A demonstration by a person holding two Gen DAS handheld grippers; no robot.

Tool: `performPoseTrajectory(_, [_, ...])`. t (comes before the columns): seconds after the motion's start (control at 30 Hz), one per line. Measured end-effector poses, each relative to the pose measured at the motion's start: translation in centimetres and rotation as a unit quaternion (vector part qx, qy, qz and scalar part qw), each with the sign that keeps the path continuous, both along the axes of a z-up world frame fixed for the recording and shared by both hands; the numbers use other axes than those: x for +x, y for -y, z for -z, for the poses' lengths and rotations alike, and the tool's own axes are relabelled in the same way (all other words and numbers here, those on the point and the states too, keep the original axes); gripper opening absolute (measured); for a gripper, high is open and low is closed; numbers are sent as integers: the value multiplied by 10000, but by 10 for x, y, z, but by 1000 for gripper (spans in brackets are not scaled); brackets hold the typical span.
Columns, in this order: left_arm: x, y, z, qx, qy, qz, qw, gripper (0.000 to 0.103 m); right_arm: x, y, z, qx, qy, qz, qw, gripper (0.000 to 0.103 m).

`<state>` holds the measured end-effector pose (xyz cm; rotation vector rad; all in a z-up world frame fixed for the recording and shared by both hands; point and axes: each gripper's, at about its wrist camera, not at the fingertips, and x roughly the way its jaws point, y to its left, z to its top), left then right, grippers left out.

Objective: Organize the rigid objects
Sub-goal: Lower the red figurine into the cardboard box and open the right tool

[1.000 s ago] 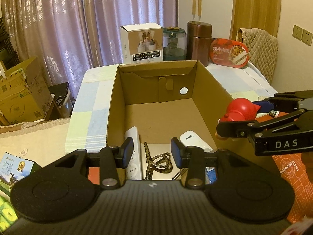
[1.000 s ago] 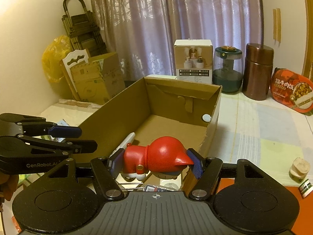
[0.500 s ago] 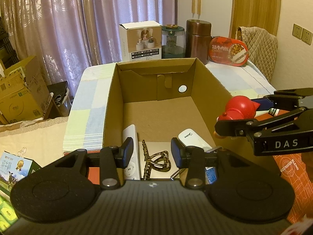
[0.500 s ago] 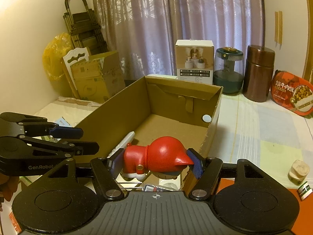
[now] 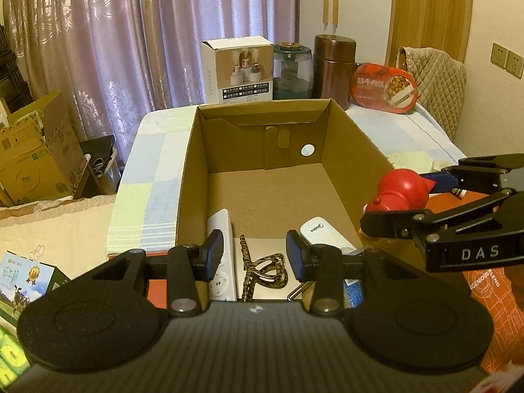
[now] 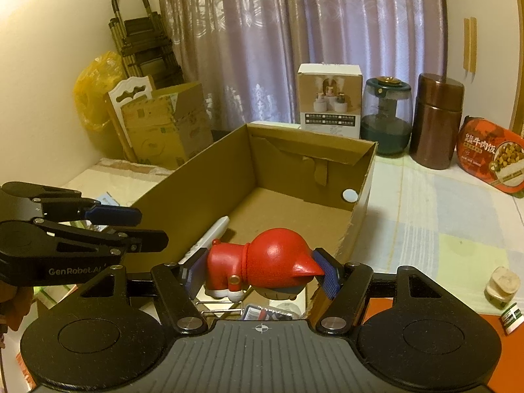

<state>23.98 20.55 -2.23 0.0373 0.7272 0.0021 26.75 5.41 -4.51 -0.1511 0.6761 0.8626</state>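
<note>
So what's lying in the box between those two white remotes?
A leopard-print hair clip lies between the long remote and the Midea remote, seen in the left wrist view.

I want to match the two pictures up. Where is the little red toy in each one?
Left wrist view: the red toy is at the right edge, clamped in the right tool, beside the cardboard box's right wall.
Right wrist view: the red toy is low in the middle, lying sideways between the right tool's blue pads.
Shared landmark: the white sticker on the box's far wall.
</note>
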Motion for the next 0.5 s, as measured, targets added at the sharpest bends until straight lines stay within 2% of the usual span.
performPoseTrajectory(0.5, [0,-3,2,-17,-9,-20,10000,37,0,0,1,8,74,13,10000,65])
